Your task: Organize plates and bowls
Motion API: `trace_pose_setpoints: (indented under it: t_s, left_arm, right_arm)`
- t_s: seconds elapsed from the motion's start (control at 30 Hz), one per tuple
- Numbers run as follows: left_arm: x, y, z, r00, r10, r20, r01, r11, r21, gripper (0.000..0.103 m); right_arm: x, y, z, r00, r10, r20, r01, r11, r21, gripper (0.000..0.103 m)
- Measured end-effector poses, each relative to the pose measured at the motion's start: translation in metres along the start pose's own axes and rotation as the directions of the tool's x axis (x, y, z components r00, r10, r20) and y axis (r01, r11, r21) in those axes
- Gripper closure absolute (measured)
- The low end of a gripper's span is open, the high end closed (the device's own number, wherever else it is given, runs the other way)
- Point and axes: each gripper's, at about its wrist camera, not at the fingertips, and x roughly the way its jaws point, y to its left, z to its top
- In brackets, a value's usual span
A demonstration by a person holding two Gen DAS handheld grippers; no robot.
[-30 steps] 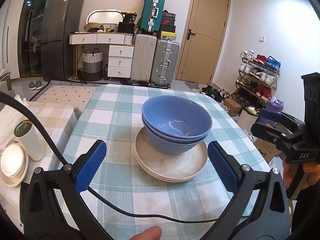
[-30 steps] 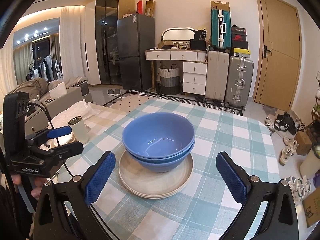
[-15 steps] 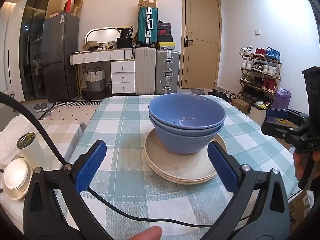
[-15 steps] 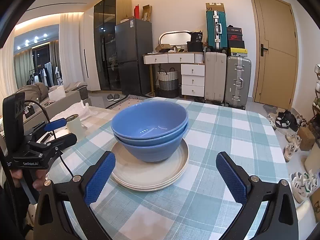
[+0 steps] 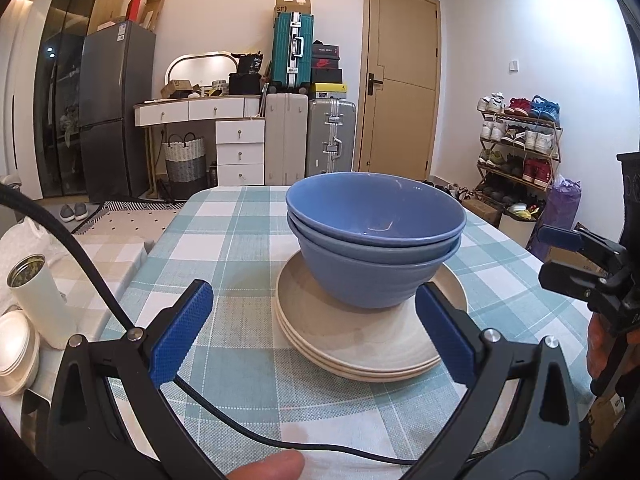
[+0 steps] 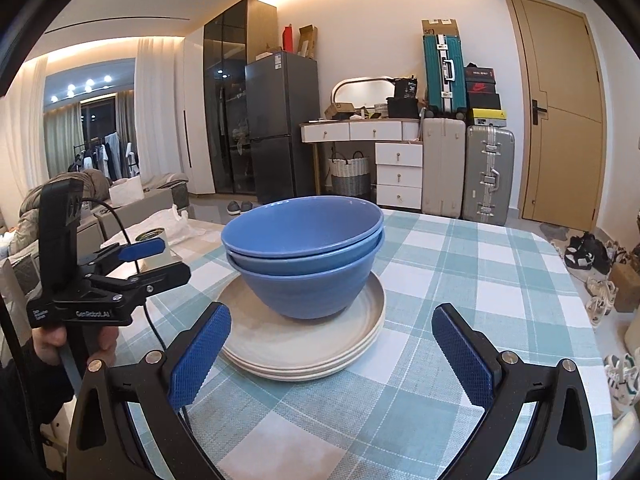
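Note:
Two nested blue bowls (image 5: 376,240) sit on a stack of three beige plates (image 5: 360,344) on the checked tablecloth (image 5: 224,240). My left gripper (image 5: 316,332) is open and empty, low over the table, its blue pads on either side of the near plate rim. My right gripper (image 6: 332,356) is open and empty, also straddling the near edge of the plates (image 6: 304,344) below the bowls (image 6: 308,252). Each gripper shows in the other's view, the right one (image 5: 588,264) and the left one (image 6: 120,272).
A white tumbler (image 5: 36,304) and small white dishes (image 5: 16,352) stand on a side surface left of the table. A black cable (image 5: 240,436) lies across the near tablecloth. Suitcases (image 5: 312,136), drawers and a shoe rack (image 5: 516,144) are behind.
Both grippers have dropped lower and come closer to the stack, which now looks larger and is seen more from the side. Both stay open.

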Motion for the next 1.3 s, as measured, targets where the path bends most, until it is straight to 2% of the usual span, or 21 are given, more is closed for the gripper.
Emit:
trace_pose_setpoints:
  t_s: [0.57, 1.0, 1.3]
  left_arm:
    - [0.017, 0.0, -0.018, 0.999, -0.02, 0.038, 0.021, 1.0, -0.023, 0.002]
    - [0.041, -0.005, -0.032, 0.998, -0.022, 0.06, 0.024, 0.999, -0.033, 0.002]
    - [0.043, -0.002, -0.034, 0.998, -0.021, 0.059, 0.023, 0.999, -0.026, 0.002]
  right_arm:
    - [0.011, 0.001, -0.021, 0.998, 0.044, 0.039, -0.045, 0.999, 0.003, 0.001]
    - [0.01, 0.007, -0.024, 0.997, 0.049, 0.053, -0.048, 0.998, -0.031, 0.001]
    - [0.008, 0.006, -0.025, 0.997, 0.045, 0.065, -0.043, 0.999, -0.028, 0.001]
